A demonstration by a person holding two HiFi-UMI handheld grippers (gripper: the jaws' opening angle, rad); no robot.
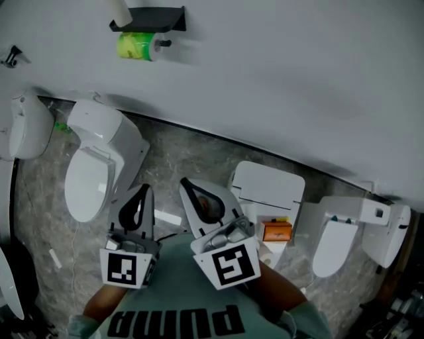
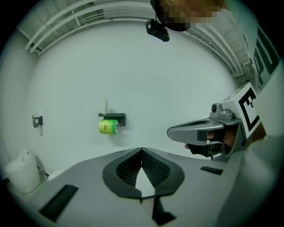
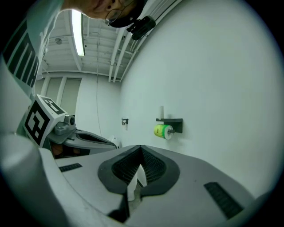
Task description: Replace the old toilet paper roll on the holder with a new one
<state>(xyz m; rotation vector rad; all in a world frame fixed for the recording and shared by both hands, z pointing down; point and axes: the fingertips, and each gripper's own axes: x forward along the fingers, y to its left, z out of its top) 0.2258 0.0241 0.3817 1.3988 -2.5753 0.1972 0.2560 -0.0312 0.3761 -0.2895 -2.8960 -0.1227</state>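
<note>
A black holder [image 1: 150, 19] is fixed high on the white wall, and a green-wrapped roll [image 1: 135, 46] hangs on its peg. It also shows small and far off in the left gripper view as the roll [image 2: 108, 127] and in the right gripper view as the roll [image 3: 161, 130]. A white cylinder [image 1: 120, 11] stands on the holder's shelf. My left gripper [image 1: 142, 189] and right gripper [image 1: 188, 183] are side by side close to my chest, far from the wall. Both point toward the holder. The jaws of each meet at the tips with nothing held.
Several white toilets stand along the wall's foot: one [image 1: 98, 157] below the holder, another [image 1: 28, 126] at the left, a tank [image 1: 270, 188] with an orange box [image 1: 277, 231] on it, and one more [image 1: 339, 243] at the right. A small hook [image 1: 10, 57] is on the wall.
</note>
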